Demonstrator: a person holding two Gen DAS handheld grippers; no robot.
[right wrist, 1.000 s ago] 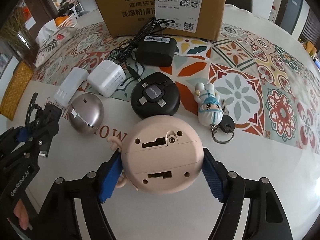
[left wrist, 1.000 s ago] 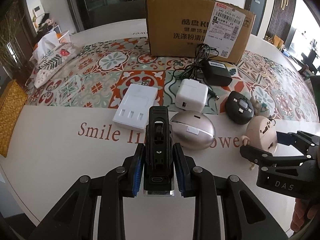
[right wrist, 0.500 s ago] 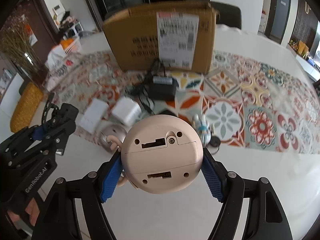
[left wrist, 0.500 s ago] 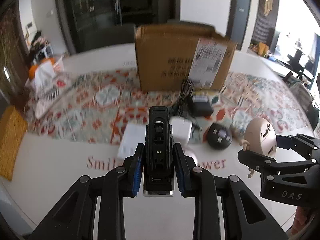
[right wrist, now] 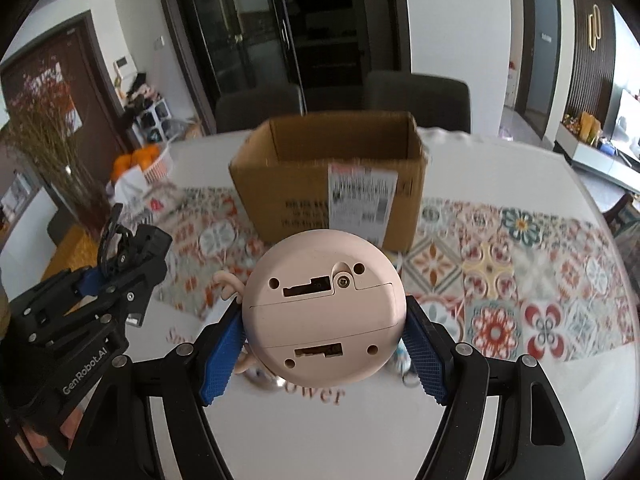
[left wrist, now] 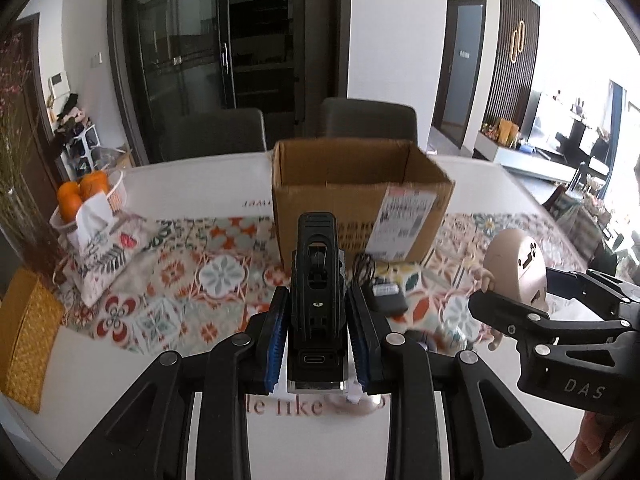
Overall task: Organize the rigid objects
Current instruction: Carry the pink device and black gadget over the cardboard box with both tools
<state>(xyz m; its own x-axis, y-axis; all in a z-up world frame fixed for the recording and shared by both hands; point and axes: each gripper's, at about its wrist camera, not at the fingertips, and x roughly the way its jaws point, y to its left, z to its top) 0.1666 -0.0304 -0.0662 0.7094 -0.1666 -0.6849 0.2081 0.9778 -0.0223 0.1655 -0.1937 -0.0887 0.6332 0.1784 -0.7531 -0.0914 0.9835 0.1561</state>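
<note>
Both loads are up off the table; neither is in the box yet.

My left gripper (left wrist: pixel 318 344) is clenched on a black device (left wrist: pixel 317 280), a slim unit with a charging port facing the lens, blue pads pressed to both its sides. My right gripper (right wrist: pixel 322 344) is clamped on a round pink toy (right wrist: pixel 322 306), base toward the camera, small limbs sticking out at its left edge. The toy is wide, so those jaws stand well apart, but the pads sit against both flanks. Each gripper shows in the other's view, side by side, the right gripper (left wrist: pixel 560 320) with the pink toy (left wrist: pixel 516 268) at the right of the left wrist view.

The cardboard box (right wrist: pixel 328 180) stands open-topped ahead of both, on the far side of the patterned runner (right wrist: pixel 500 272). The inner walls show; I cannot see the floor of the box, so I cannot tell whether anything is already inside.

Left on the table (left wrist: pixel 120 380): a black adapter (left wrist: pixel 386 298) with its coiled cord, just in front of the box. Other small items lie below the grippers, mostly hidden and blurred; I count at least 2 but cannot name them.

Judgement: early in the job. 2 items in hand, both to be carried over the rim and released, then several more pickups.
</note>
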